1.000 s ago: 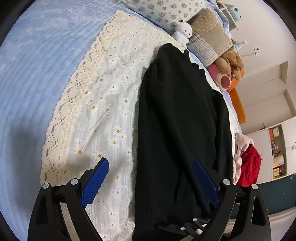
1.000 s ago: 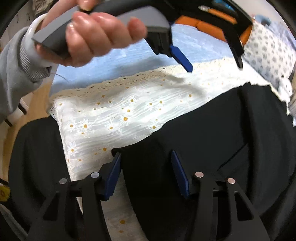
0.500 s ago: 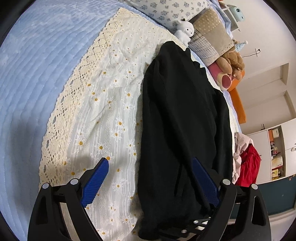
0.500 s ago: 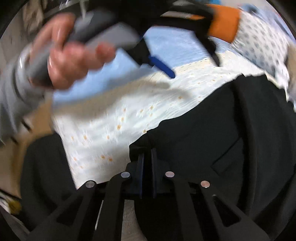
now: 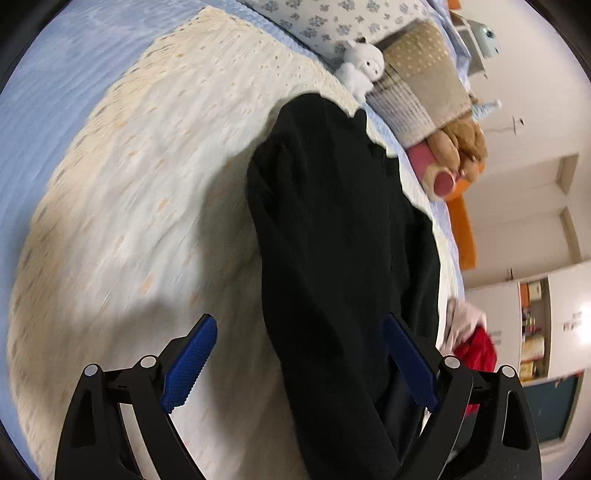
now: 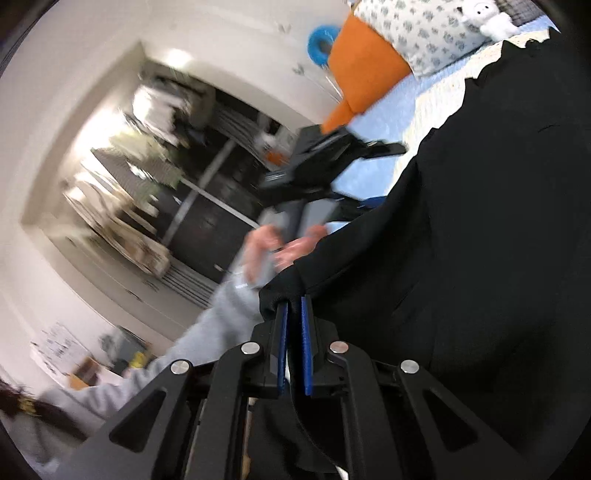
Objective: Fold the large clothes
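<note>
**Inspector:** Report the right gripper (image 6: 294,306).

**Assistant:** Its blue pads (image 6: 282,343) are pressed close together on a bunched edge of the black garment (image 6: 498,221), which is pinched between them. From that point the fabric spreads up and to the right across most of the right wrist view. The background there is tilted and blurred.

**Inspector:** And the left gripper (image 5: 299,354)?

**Assistant:** Spread wide, with nothing between the pads. The left pad (image 5: 190,363) stands over the cream daisy-print cover (image 5: 147,184); the right pad (image 5: 410,363) stands over the black garment (image 5: 343,229). Whether either touches the fabric, I cannot tell.

**Inspector:** Position of the garment?

**Assistant:** It lies lengthwise on the cream cover, which sits on a light blue quilt (image 5: 48,92). Its far end reaches toward the head of the bed, near a white plush toy (image 5: 360,68) and a patchwork pillow (image 5: 417,81).

**Inspector:** Other items noted?

**Assistant:** A floral pillow (image 5: 332,22) at the head of the bed, a brown plush toy (image 5: 463,142) beside the patchwork pillow, and a red cloth (image 5: 476,350) at the right bed edge. In the right wrist view, the person's left hand (image 6: 280,251), grey-sleeved, grips the other tool's handle.
</note>
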`<act>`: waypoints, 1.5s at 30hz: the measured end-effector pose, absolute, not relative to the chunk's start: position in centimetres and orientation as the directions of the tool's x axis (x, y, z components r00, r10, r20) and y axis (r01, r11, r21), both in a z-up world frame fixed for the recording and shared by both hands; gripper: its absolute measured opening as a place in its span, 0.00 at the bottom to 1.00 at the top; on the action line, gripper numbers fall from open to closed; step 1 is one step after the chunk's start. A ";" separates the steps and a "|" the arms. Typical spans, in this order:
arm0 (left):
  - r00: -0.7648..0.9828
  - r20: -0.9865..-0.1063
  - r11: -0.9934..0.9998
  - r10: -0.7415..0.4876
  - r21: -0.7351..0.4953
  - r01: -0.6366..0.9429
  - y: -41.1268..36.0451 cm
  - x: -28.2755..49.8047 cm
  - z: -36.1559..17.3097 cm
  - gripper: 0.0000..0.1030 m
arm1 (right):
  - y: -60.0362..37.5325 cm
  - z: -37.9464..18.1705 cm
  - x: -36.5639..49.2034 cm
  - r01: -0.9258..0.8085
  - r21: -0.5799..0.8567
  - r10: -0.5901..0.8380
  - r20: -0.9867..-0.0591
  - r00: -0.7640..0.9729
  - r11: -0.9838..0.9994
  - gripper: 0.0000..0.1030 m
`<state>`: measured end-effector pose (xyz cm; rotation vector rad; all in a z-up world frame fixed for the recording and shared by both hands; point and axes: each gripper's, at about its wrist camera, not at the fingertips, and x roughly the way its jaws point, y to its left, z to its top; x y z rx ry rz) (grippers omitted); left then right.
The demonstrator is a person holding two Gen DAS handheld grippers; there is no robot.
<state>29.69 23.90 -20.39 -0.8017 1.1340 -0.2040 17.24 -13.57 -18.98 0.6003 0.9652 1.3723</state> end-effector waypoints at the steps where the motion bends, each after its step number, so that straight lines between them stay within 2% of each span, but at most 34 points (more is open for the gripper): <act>1: 0.442 -0.739 0.718 -0.509 -0.647 -0.255 23.7 30.8 -20.3 0.90 | -14.0 -18.9 17.3 -0.533 0.835 0.977 -0.203 -0.071 0.135 0.07; 5: 0.459 -0.775 0.750 -0.433 -0.593 -0.292 22.1 35.8 -19.6 0.86 | -15.3 -18.9 17.2 -0.549 0.827 0.982 -0.178 -0.060 0.116 0.07; 7: 0.463 -0.792 0.780 -0.397 -0.557 -0.285 20.9 37.0 -18.9 0.50 | -15.5 -19.5 17.3 -0.529 0.841 0.984 -0.170 -0.061 0.112 0.07; 8: 0.459 -0.805 0.800 -0.376 -0.532 -0.278 20.1 37.5 -18.6 0.40 | -15.5 -19.8 17.3 -0.523 0.845 0.984 -0.169 -0.060 0.113 0.07; 9: 0.455 -0.813 0.813 -0.362 -0.514 -0.272 19.5 37.8 -18.4 0.18 | -15.5 -19.8 16.9 -0.518 0.849 0.984 -0.165 -0.068 0.106 0.07; 12: 0.446 -0.827 0.837 -0.342 -0.484 -0.256 17.8 38.1 -18.0 0.16 | -15.8 -19.5 15.4 -0.530 0.840 0.983 -0.172 -0.064 0.113 0.08; 15: 0.449 -0.808 0.826 -0.381 -0.516 -0.227 15.8 38.1 -17.3 0.14 | -17.2 -19.0 14.5 -0.535 0.837 0.987 -0.156 -0.030 0.116 0.08; 24: 0.423 -0.753 0.833 -0.505 -0.553 0.010 5.0 38.2 -13.7 0.14 | -23.5 -20.9 11.8 -0.490 0.862 0.988 -0.072 0.134 0.130 0.08; 29: 0.346 -0.843 0.905 -0.413 -0.424 0.048 0.0 38.9 -17.3 0.15 | -25.5 -24.5 11.3 -0.377 0.909 0.971 -0.100 0.216 0.177 0.08; 31: 0.308 -0.874 0.921 -0.376 -0.389 0.023 -0.7 39.5 -19.8 0.23 | -25.8 -25.6 11.3 -0.347 0.914 0.963 -0.135 0.234 0.212 0.08; 33: 0.296 -0.878 0.919 -0.376 -0.393 0.003 -0.5 39.6 -21.3 0.26 | -25.9 -26.6 11.3 -0.328 0.910 0.954 -0.179 0.241 0.253 0.08; 36: 0.303 -0.865 0.908 -0.400 -0.419 0.002 -0.3 39.4 -21.5 0.35 | -25.2 -27.6 11.0 -0.324 0.898 0.947 -0.235 0.219 0.298 0.08; 38: 0.302 -0.861 0.905 -0.410 -0.425 0.018 -0.4 39.2 -20.7 0.48 | -24.8 -27.4 10.8 -0.325 0.914 0.964 -0.191 0.185 0.244 0.08; 40: 0.335 -0.859 0.915 -0.388 -0.401 0.032 -0.4 38.7 -18.9 0.69 | -24.2 -26.8 10.8 -0.330 0.933 0.984 -0.102 0.143 0.145 0.08; 42: 0.372 -0.850 0.923 -0.373 -0.381 0.054 -0.4 38.5 -17.1 0.76 | -23.6 -26.4 10.9 -0.330 0.941 0.993 -0.035 0.112 0.070 0.08; 45: 0.419 -0.842 0.937 -0.342 -0.339 0.083 -0.1 38.2 -14.5 0.78 | -23.3 -26.6 10.8 -0.349 0.936 0.996 -0.030 0.083 0.057 0.07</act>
